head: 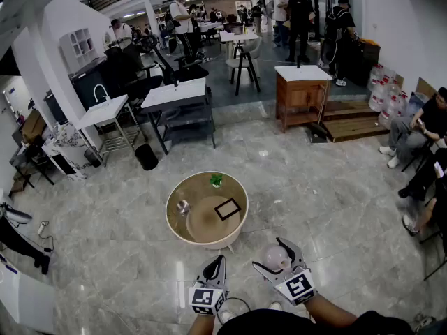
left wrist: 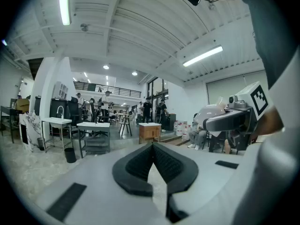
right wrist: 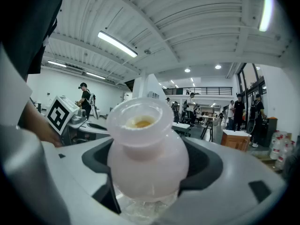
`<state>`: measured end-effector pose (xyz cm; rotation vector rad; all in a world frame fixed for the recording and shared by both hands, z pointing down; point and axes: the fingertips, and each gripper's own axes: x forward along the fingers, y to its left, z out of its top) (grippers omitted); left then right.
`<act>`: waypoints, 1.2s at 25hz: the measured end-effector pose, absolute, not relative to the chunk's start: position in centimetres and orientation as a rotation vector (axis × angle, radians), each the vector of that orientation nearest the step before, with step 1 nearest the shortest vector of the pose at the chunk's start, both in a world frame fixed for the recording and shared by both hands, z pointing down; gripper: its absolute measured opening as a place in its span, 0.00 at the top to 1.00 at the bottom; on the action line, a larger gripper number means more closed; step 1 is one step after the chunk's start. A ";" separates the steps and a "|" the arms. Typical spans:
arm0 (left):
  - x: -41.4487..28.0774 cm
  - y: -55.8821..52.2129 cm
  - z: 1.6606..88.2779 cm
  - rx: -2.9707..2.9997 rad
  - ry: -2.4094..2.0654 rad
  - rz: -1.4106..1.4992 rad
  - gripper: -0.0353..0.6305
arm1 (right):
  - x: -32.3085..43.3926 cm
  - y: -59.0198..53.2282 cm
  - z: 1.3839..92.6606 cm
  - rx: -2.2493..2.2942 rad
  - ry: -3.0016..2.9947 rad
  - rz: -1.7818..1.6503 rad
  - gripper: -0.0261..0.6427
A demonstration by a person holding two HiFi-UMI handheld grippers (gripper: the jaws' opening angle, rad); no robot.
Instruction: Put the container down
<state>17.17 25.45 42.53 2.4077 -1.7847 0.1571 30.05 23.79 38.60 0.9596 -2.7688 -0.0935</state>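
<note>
Nearest, at the bottom of the head view, the person's two arms hold the tools side by side above the grey marble floor (head: 328, 187). The left hand-held gripper (left wrist: 152, 147) has its dark ribbed pads pressed together at the tips, with nothing between them. Just to its right, the right hand-held gripper (head: 274, 257) stands spread wide, its jaws clamped on either side of the container (right wrist: 146, 151). This is a translucent, pinkish-white jar with a bulbous body and a wide open neck, with something yellowish showing inside the mouth. The container is up in the air, on the near right side of the round bench (head: 190, 189) and apart from it, not over its top.

On the bench lie a black-framed square (head: 227, 209) on the right, a small shiny object (head: 183, 206) on the left and a little green plant (head: 216, 180) at the far edge.

Farther off stand a white-topped dark table (head: 176, 93), a white sink stand (head: 103, 110) to its left and a wooden cabinet (head: 302, 93) to the right. People stand at the far end of the hall, and others sit along the right wall.
</note>
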 end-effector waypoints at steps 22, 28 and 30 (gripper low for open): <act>10.5 27.5 42.6 2.390 -1.796 0.140 0.95 | 23.6 24.5 37.4 0.985 -2.818 -0.108 0.36; 6.9 28.0 43.6 2.384 -1.801 0.168 0.95 | 21.4 23.3 38.7 1.035 -2.810 -0.074 0.36; 5.6 28.1 43.6 2.378 -1.803 0.169 0.95 | 20.3 22.9 38.9 1.030 -2.803 -0.070 0.36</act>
